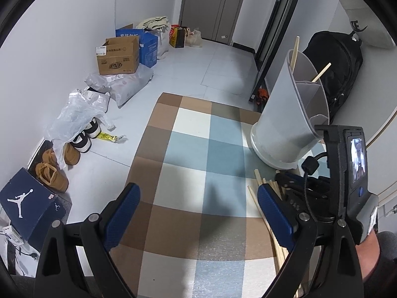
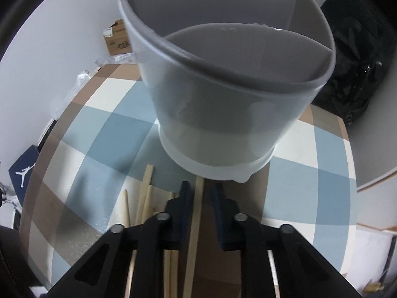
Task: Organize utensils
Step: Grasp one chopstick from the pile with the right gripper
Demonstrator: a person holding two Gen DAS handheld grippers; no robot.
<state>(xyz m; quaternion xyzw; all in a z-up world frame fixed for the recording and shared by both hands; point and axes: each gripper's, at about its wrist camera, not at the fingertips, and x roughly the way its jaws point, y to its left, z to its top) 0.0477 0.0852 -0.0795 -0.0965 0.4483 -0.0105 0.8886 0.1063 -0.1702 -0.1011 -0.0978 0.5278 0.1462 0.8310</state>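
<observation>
A grey divided utensil holder (image 1: 285,114) (image 2: 223,99) stands on the checked mat (image 1: 198,149), with two wooden chopsticks (image 1: 322,72) sticking out of its back compartments. Several loose chopsticks (image 2: 146,198) (image 1: 260,193) lie on the mat in front of the holder. My right gripper (image 2: 201,193) points steeply down just in front of the holder's base, shut on one chopstick (image 2: 194,226) that runs lengthwise between its blue pads. My left gripper (image 1: 198,188) hovers over the mat left of the pile, jaws wide apart and nothing between them.
A black backpack (image 1: 342,69) leans against the wall behind the holder. Cardboard boxes (image 1: 119,54), plastic bags (image 1: 79,109), shoes (image 1: 54,173) and a blue shoe box (image 1: 29,206) line the floor on the left. A closed door (image 1: 218,5) is at the far end.
</observation>
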